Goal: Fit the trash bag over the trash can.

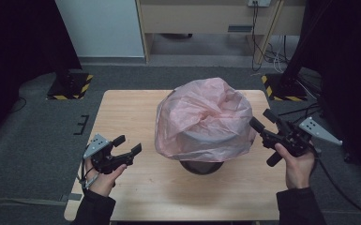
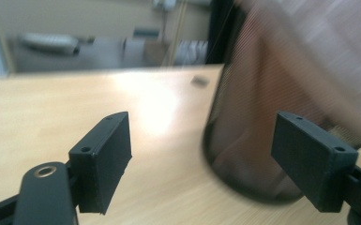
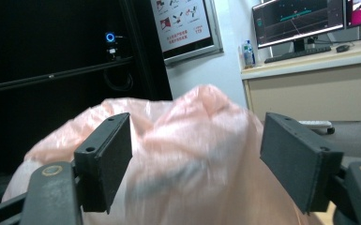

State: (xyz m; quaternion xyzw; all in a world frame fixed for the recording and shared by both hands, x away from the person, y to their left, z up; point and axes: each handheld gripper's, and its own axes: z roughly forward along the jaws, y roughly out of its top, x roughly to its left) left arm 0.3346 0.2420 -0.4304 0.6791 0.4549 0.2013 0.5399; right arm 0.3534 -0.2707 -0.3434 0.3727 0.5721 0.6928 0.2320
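Note:
A dark mesh bin (image 1: pixel 200 165) stands mid-table, its upper part draped in a loose pink plastic bag (image 1: pixel 204 119). My left gripper (image 1: pixel 130 145) hovers low over the table to the bin's left, jaws open and empty, pointing toward it. In the left gripper view the bin (image 2: pixel 244 140) stands ahead to the right, with the bag (image 2: pixel 319 37) hanging over it. My right gripper (image 1: pixel 263 119) is held up at the bag's right side, open, close to the plastic with nothing between its pads. The right gripper view looks across the bag (image 3: pixel 192 159) bulging between the jaws.
The wooden table (image 1: pixel 131 112) has bare surface to the left of and in front of the bin. Black stands with yellow-striped bases (image 1: pixel 70 86) flank the far corners. A desk with monitors (image 3: pixel 300 18) sits beyond, and cables lie on the floor at the right.

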